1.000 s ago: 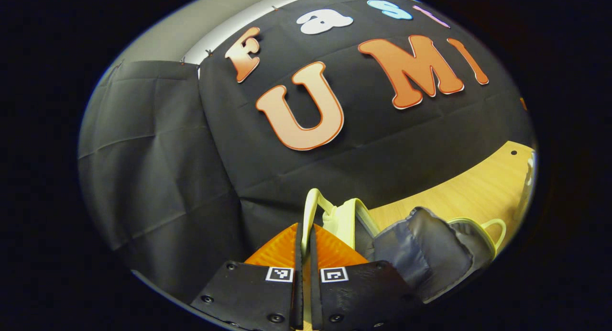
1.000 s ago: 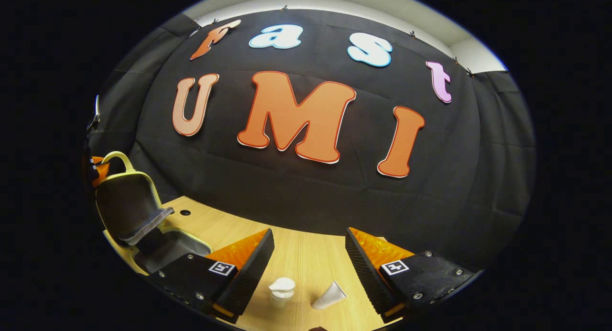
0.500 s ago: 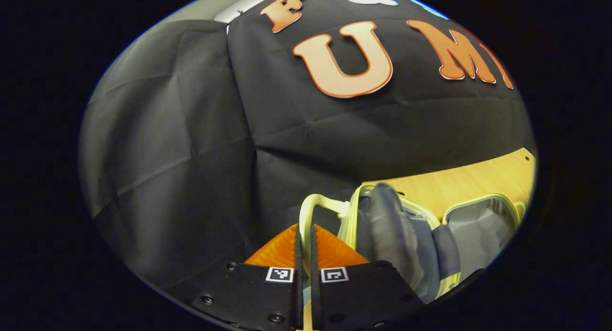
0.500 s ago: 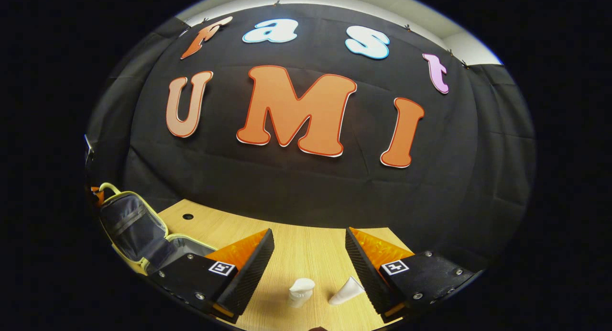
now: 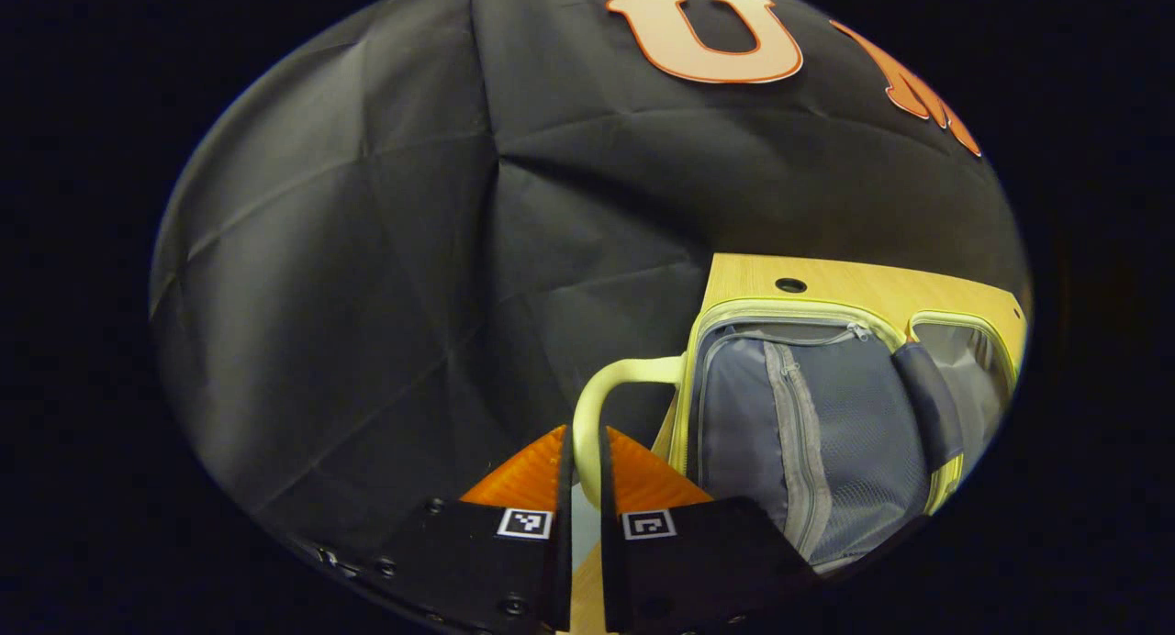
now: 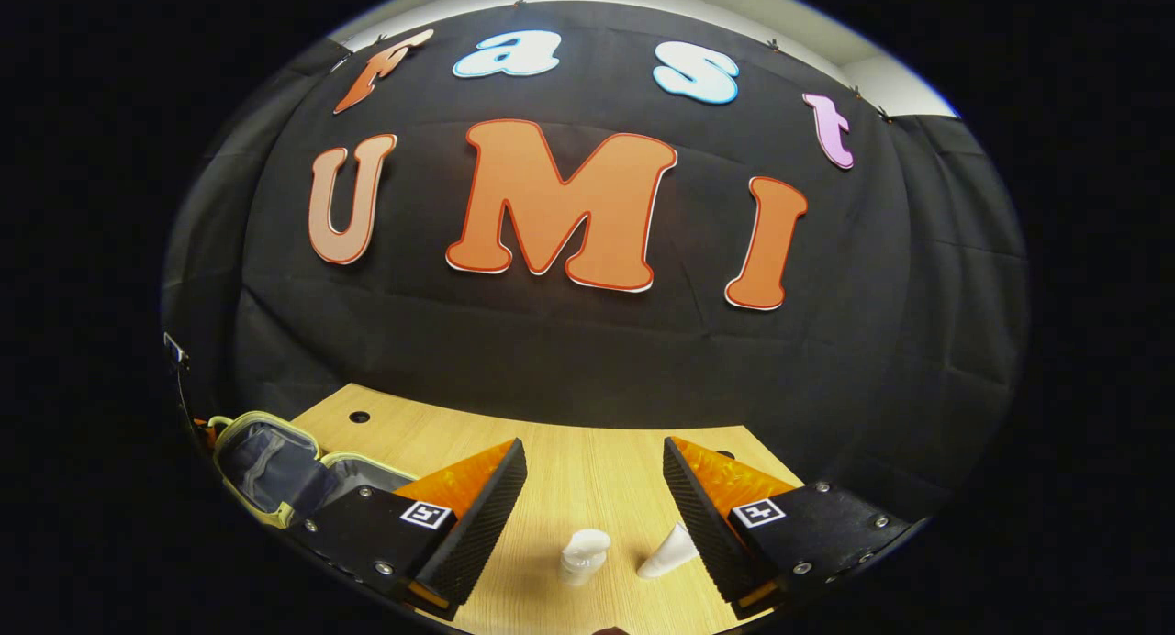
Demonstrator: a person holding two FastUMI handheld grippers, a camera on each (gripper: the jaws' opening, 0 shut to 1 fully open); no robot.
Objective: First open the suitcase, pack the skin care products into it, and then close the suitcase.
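Observation:
A small pale yellow suitcase [image 5: 817,433] lies open on the wooden table [image 5: 881,286], its grey zippered lining facing up. My left gripper [image 5: 581,461] is shut on the suitcase lid's yellow handle [image 5: 606,387], off the table's left edge. In the right gripper view the open suitcase [image 6: 275,465] sits at the far left. My right gripper [image 6: 595,484] hangs open above the table [image 6: 569,451]. Below it stand a small white bottle [image 6: 583,555] and a white tube [image 6: 668,552] lying on its side, between the fingers but lower down.
The black cloth wall closes off the back and left of the table. A small round hole [image 6: 359,417] marks the tabletop near the suitcase. Bare wood stretches between the suitcase and the two products.
My left gripper has swung the lid by its handle from upright down to lying flat open. The right gripper has drifted slightly; the bottle and tube stay put.

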